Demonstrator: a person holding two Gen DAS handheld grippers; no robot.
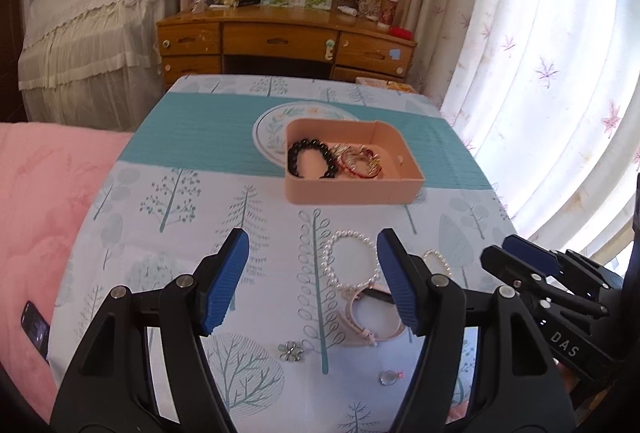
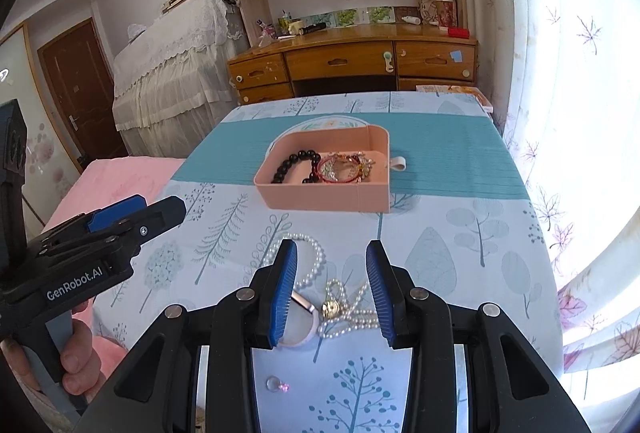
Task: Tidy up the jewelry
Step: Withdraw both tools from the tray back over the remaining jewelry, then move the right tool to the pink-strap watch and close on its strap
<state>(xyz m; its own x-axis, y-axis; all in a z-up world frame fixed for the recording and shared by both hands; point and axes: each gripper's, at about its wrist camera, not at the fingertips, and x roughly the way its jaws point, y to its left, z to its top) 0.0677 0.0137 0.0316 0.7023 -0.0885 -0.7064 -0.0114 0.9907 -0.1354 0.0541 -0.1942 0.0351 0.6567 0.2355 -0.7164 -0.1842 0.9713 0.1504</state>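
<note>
While we read the table from left to right, we note these lines.

Left gripper (image 1: 314, 283): its blue ribbed pads stand wide apart and hold nothing; it hangs over the tree-printed tablecloth (image 1: 160, 217), a little left of the loose jewelry.

Small flower-shaped metal brooch (image 1: 291, 350): it lies alone, near us; we judge it easy to miss, so we keep it in the plan.

White pearl bracelet (image 1: 352, 259): it lies on the cloth, touching a pale pink ring-shaped bangle (image 1: 374, 321); we should pick one piece only, or the other may be dragged along.

Right gripper (image 2: 332, 291): its jaws are narrower than the left ones, empty, and stand on both sides of a cluster of small pearl strands with a gold bead (image 2: 344, 311).

Advice: we lower the right one straight, close on the bead cluster, and lift slowly so that strands do not catch.

Pink open cardboard box (image 1: 352, 193): it stands beyond the loose pieces, already with a black bead bracelet (image 1: 310, 159) inside; our piece goes there.
</note>
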